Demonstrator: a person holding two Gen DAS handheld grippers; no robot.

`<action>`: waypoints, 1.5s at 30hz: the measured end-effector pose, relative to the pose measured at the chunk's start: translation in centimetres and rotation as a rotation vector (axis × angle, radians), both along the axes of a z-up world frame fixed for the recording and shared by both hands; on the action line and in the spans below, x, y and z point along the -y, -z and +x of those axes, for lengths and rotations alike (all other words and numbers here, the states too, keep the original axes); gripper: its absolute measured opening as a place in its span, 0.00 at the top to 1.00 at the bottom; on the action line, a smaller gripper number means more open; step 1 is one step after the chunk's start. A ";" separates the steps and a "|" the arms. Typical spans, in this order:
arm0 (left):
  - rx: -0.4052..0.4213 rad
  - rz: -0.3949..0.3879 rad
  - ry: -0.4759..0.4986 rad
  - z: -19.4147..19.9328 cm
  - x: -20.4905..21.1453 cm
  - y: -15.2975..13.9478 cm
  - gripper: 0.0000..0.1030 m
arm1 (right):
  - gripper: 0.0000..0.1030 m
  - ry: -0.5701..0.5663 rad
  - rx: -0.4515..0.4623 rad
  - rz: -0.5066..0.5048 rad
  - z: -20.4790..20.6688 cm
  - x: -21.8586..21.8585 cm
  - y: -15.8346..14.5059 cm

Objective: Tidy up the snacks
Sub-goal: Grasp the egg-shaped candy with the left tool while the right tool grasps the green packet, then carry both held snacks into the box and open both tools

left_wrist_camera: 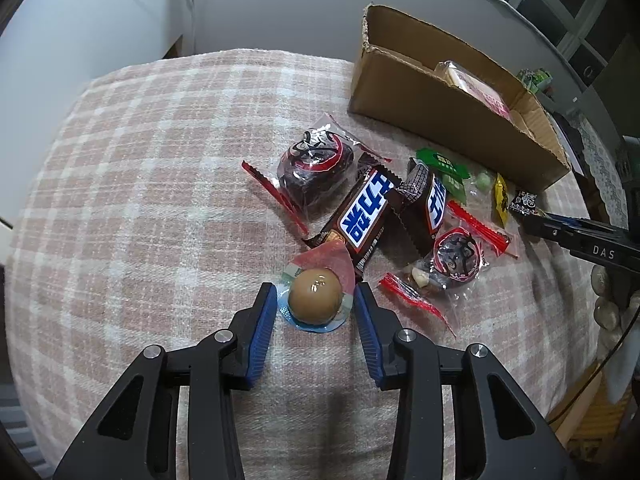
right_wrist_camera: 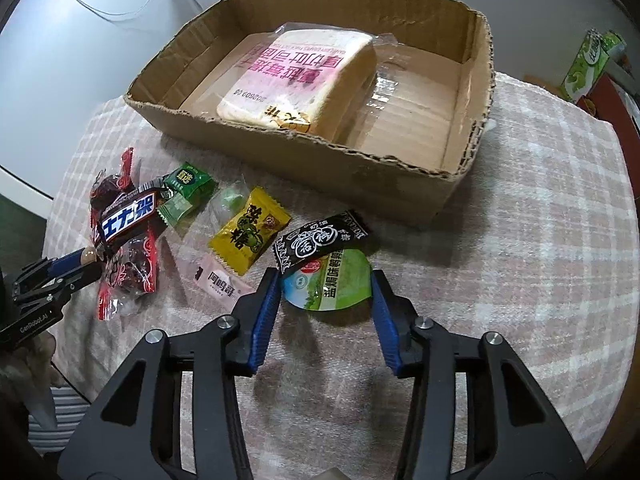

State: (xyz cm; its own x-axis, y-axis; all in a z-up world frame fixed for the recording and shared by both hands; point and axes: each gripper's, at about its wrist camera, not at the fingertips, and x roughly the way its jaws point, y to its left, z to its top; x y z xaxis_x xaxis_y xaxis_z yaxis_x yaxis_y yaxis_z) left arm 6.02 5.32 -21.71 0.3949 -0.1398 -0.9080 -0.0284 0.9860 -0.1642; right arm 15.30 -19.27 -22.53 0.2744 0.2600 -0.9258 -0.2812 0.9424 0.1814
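A bench draped in a pink plaid cloth (left_wrist_camera: pixel 140 160) carries an open cardboard box (right_wrist_camera: pixel 360 176) and, beside it, scattered wrapped snacks: chocolate bars (left_wrist_camera: pixel 362 216), candies (right_wrist_camera: pixel 248 232) and sealed egg packs (left_wrist_camera: pixel 316 296).

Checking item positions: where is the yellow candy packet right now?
In the right wrist view, the yellow candy packet lies left of centre on the cloth, between the black packet and green wrappers.

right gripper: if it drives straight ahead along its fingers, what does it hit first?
The green-lidded cup, lying between the open fingers of the right gripper. The black plum candy wrapper overlaps its far edge, and the cardboard box wall stands beyond. Depth is hard to judge through the fisheye.
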 end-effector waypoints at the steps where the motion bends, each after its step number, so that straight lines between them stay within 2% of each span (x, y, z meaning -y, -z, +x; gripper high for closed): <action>1: 0.000 -0.001 -0.001 0.0 0.0 0.0 0.63 | 0.57 -0.004 0.000 0.002 0.0 0.0 0.0; 6: 0.014 -0.014 -0.010 -0.3 -0.1 -0.4 0.69 | 0.64 -0.001 -0.012 0.022 -0.3 -0.2 0.0; 12: 0.021 -0.013 -0.010 -0.8 -0.3 -0.8 0.73 | 0.64 0.023 -0.017 0.053 -2.4 0.7 -0.4; 17: 0.031 0.002 0.006 -0.8 -0.1 -0.6 0.72 | 0.65 0.013 -0.028 0.041 -2.7 1.3 -0.3; 19: 0.018 -0.006 0.002 -0.7 -0.3 -0.2 0.64 | 0.65 0.015 -0.024 0.044 -2.7 1.3 -0.5; 23: 0.030 -0.012 0.003 -0.7 -0.3 0.0 0.63 | 0.65 0.007 -0.020 0.029 -2.7 0.9 -0.5; 24: 0.030 -0.011 0.005 -0.7 -0.3 0.0 0.64 | 0.65 0.007 -0.019 0.030 -2.8 0.9 -0.5; 26: 0.038 -0.004 0.012 -0.7 -0.2 -0.3 0.71 | 0.65 0.009 -0.016 0.029 -2.9 0.9 -0.6; 27: 0.049 -0.011 0.010 -0.8 -0.3 -0.6 0.77 | 0.69 0.012 -0.014 0.029 -2.9 0.9 -0.6; 33: 0.056 -0.010 0.010 -0.8 -0.3 -0.8 0.77 | 0.70 0.006 -0.008 0.033 -3.1 0.6 -0.7; 39: 0.062 -0.037 0.005 -1.6 -0.3 -1.7 0.77 | 0.72 0.017 0.015 0.057 -3.5 1.1 -2.1; 45: 0.100 -0.063 0.015 -1.6 0.1 -3.8 0.77 | 0.72 0.032 0.045 0.089 -4.2 2.2 -4.3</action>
State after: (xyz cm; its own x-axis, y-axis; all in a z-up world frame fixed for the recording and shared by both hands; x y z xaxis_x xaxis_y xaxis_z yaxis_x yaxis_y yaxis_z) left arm 4.42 5.18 -17.87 0.4801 -0.2022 -0.8536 0.0062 0.9738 -0.2272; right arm 11.12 -21.47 -18.20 0.3245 0.3315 -0.8859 -0.2609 0.9316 0.2530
